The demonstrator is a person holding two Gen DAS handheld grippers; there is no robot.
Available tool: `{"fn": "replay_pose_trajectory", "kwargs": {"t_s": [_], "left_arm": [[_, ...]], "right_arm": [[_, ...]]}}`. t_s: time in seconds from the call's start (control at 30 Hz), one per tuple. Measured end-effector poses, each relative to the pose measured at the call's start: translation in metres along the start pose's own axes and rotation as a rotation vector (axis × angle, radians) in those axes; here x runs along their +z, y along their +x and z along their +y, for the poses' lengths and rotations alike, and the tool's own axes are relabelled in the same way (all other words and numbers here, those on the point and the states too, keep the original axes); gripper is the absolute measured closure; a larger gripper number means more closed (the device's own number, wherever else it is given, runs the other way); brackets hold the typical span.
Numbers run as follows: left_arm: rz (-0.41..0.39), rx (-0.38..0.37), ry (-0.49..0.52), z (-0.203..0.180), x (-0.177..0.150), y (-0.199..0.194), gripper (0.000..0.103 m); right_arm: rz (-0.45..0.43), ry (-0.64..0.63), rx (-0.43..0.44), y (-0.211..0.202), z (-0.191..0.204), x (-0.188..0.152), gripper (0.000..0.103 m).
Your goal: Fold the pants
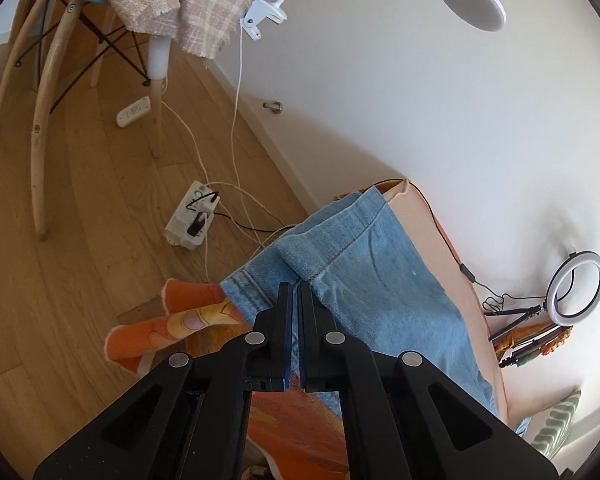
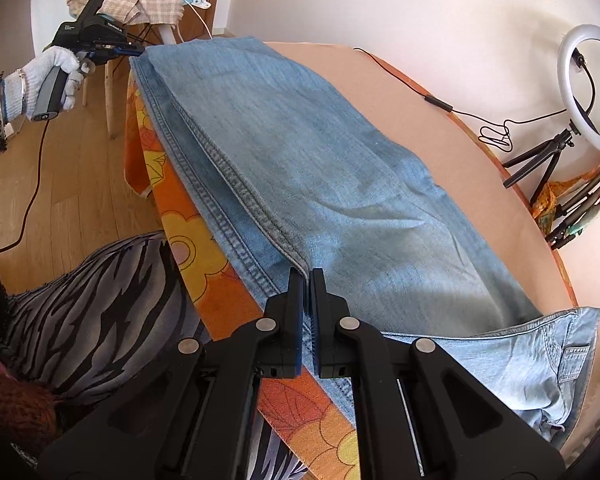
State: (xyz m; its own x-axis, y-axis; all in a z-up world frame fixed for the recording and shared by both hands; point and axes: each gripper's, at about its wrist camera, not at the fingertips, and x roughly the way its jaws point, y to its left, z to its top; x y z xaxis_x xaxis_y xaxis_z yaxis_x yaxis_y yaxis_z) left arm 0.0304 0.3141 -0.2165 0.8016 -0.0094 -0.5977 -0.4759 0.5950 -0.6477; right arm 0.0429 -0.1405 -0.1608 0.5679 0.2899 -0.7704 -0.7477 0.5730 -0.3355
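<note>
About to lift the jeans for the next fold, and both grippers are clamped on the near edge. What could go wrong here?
The left gripper pinches only the hem corner of the jeans, so it may slip. The right gripper may catch the orange floral cloth underneath. The waistband end overhangs the table and could drag.

The pants [image 2: 300, 168] are light blue jeans. They lie flat and long on the table, one leg on top of the other. The waist end, maybe with a pocket, is bunched at the near right.
</note>
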Motion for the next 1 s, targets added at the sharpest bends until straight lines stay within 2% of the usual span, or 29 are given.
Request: {"fn": "replay_pose_trajectory", "kwargs": {"t_s": [0.17, 0.23, 0.3, 0.37, 0.5, 0.67, 0.73, 0.77, 0.9, 0.97, 1.0], "left_arm": [[-0.029, -0.016, -0.026, 0.002, 0.015, -0.008, 0.103], [0.008, -0.058, -0.078, 0.002, 0.020, -0.004, 0.094], [0.054, -0.054, -0.104, 0.000, 0.021, 0.002, 0.076], [0.093, -0.047, -0.116, -0.003, 0.019, 0.010, 0.072], [0.129, -0.060, -0.152, -0.006, 0.013, 0.021, 0.072], [0.121, -0.050, -0.142, -0.013, 0.015, 0.032, 0.072], [0.097, -0.055, -0.144, -0.013, 0.019, 0.035, 0.081], [0.081, -0.072, -0.144, -0.013, 0.022, 0.037, 0.098], [0.037, -0.096, -0.112, -0.029, 0.035, 0.034, 0.098], [-0.013, -0.139, -0.093, -0.038, 0.042, 0.019, 0.098], [-0.039, -0.136, -0.067, -0.042, 0.043, 0.010, 0.098]], "right_arm": [[0.006, 0.009, 0.006, 0.002, -0.002, 0.001, 0.099], [0.007, 0.014, 0.003, 0.003, -0.002, 0.002, 0.099], [0.008, 0.012, -0.002, 0.003, -0.002, 0.002, 0.099], [0.009, 0.011, -0.004, 0.004, -0.001, 0.003, 0.099], [0.006, 0.012, -0.009, 0.003, -0.002, 0.005, 0.099], [0.005, 0.010, -0.017, 0.003, -0.004, 0.008, 0.099], [0.006, 0.013, -0.020, 0.004, -0.004, 0.008, 0.099], [0.007, 0.012, -0.024, 0.004, -0.003, 0.009, 0.099], [-0.004, 0.007, -0.053, 0.003, -0.004, 0.013, 0.099], [-0.021, 0.004, -0.072, -0.002, -0.004, 0.018, 0.099], [-0.029, 0.002, -0.073, -0.005, -0.004, 0.020, 0.099]]}}
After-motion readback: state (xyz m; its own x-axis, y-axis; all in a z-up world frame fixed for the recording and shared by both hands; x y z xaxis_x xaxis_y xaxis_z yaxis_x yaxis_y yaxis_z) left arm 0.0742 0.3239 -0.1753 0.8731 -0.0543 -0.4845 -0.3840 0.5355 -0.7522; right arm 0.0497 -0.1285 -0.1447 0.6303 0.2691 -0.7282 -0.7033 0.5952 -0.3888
